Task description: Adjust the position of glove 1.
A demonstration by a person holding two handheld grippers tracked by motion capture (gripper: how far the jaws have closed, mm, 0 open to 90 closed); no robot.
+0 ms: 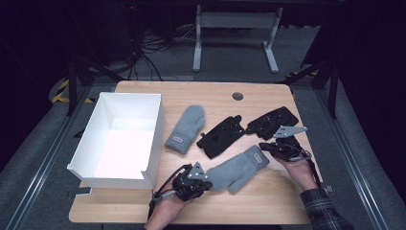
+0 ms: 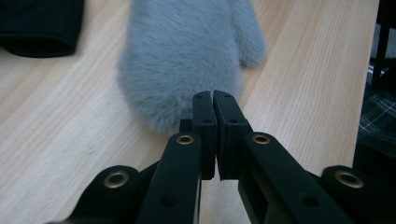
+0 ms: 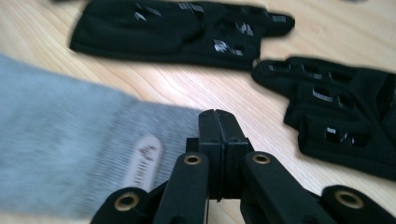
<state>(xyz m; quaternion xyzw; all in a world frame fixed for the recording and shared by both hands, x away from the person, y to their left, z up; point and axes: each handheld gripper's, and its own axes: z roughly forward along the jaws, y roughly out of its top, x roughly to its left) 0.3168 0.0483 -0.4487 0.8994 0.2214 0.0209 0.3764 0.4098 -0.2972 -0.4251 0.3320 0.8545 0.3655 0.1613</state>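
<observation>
A grey mitten lies near the table's front, fingertip end to the left and cuff to the right. My left gripper is shut on the fuzzy fingertip end; in the left gripper view the closed jaws bite the edge of the mitten. My right gripper is shut on the cuff; in the right gripper view its jaws meet at the ribbed cuff of the mitten, beside a pale label. A second grey mitten lies farther back.
Two black gloves lie behind the held mitten, seen close in the right gripper view. An open white box stands at the left. A round cable hole sits near the table's far edge.
</observation>
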